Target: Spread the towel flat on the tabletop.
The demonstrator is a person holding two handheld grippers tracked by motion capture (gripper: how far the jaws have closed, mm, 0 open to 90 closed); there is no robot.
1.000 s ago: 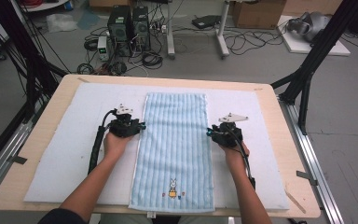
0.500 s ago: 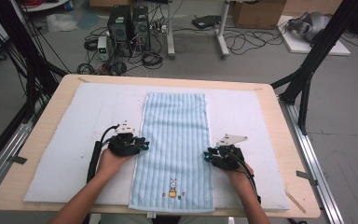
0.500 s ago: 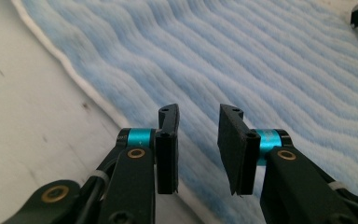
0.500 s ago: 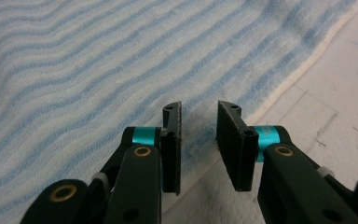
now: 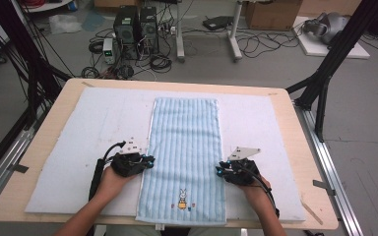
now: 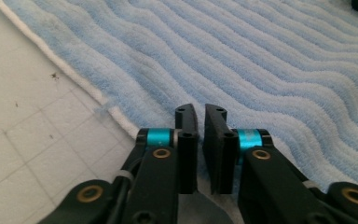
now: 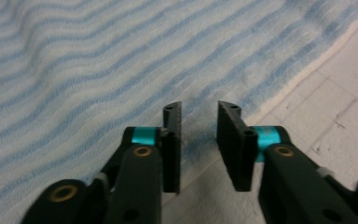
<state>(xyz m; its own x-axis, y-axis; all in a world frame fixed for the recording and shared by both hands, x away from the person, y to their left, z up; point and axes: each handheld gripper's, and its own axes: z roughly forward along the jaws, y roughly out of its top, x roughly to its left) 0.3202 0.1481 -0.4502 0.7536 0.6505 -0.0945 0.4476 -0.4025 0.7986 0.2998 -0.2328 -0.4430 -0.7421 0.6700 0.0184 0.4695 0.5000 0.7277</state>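
Observation:
A light blue striped towel (image 5: 184,147) lies flat lengthwise on the white mat (image 5: 93,128), with a small rabbit picture (image 5: 182,199) near its front end. My left gripper (image 5: 151,160) rests at the towel's left edge. In the left gripper view the towel (image 6: 261,60) spreads ahead, and the gripper (image 6: 200,109) has just been closing to a thin slit with no cloth seen in it. My right gripper (image 5: 218,169) sits at the towel's right edge. In the right gripper view its jaws (image 7: 199,106) have just been opening and stand apart over the towel's hem (image 7: 261,105).
The mat covers most of the wooden table (image 5: 305,147). Computer towers (image 5: 135,27), cables and a black frame leg (image 5: 325,78) stand on the floor beyond the far edge. White mat (image 6: 23,130) lies bare beside the towel.
Both hands have slid along the towel's long edges toward the near end of the table. The left gripper now sits closer to the towel's hem.

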